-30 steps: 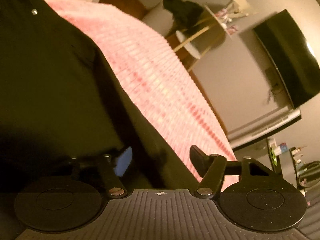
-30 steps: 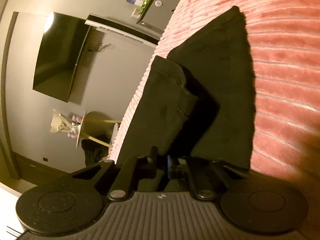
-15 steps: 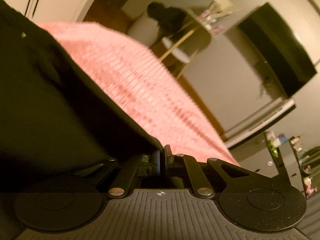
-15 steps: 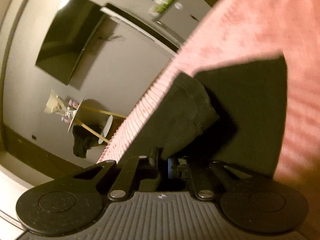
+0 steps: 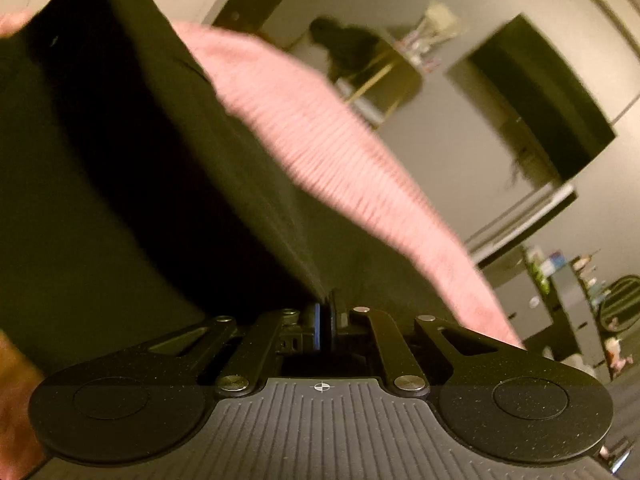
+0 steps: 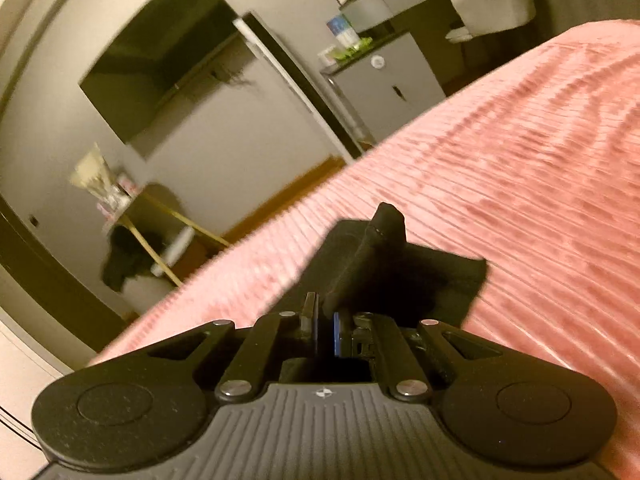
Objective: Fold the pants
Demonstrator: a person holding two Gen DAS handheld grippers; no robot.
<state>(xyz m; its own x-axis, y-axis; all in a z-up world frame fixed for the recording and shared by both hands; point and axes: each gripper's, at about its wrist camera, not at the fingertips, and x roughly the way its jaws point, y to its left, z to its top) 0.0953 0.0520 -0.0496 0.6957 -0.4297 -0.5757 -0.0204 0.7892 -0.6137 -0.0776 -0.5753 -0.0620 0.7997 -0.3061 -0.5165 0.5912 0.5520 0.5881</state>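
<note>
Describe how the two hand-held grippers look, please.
Both the left gripper and the right gripper are matte black, with a ribbed base bearing a small crosshair mark, two round discs, linkage bars with silver rivets, and blue-faced finger pads.

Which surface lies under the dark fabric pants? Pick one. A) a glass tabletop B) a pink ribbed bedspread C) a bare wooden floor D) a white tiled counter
B: the dark fabric pants lie on a pink ribbed bedspread that spreads around them in both views.
</note>
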